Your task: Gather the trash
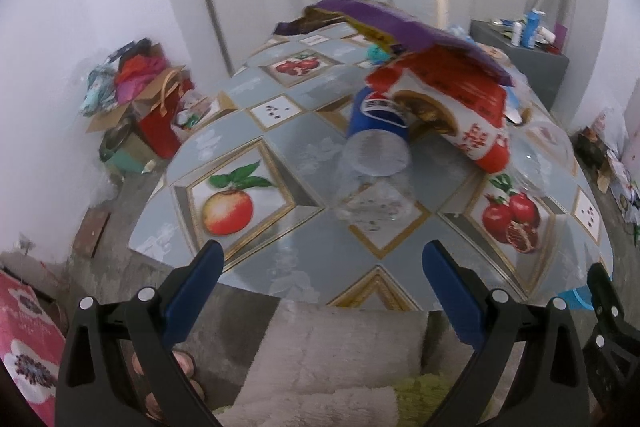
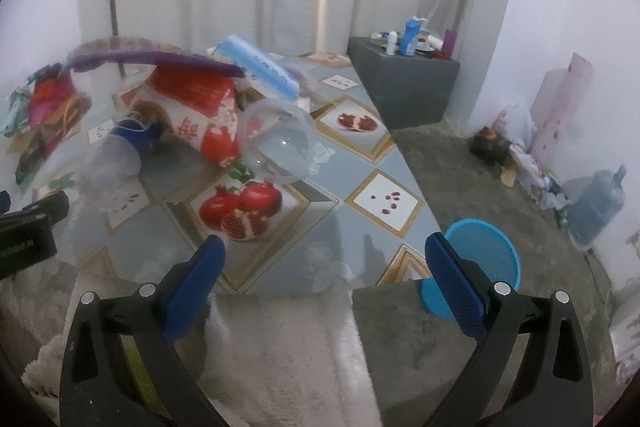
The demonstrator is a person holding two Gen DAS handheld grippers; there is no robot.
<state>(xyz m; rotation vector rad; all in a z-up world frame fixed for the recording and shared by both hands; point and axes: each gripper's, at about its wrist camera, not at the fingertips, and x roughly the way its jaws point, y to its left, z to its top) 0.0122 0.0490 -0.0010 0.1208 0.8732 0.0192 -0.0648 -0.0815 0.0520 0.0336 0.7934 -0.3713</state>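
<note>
On the table [image 1: 280,143] lie a clear bottle [image 1: 374,163] with blue label and a red-white packet [image 1: 452,107], both grippers [image 1: 322,267] [image 2: 324,263] wide open, holding nothing

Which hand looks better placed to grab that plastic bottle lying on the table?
Probably the left gripper: the bottle lies straight ahead between its open fingers. From the right gripper, the bottle sits far off to its left.

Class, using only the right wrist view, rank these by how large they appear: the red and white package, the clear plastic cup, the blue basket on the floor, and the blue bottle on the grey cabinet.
1. Red and white package
2. Blue basket and clear plastic cup: look alike, and the basket is nearer the camera, so unranked
3. Blue bottle: smallest, also farthest
</note>
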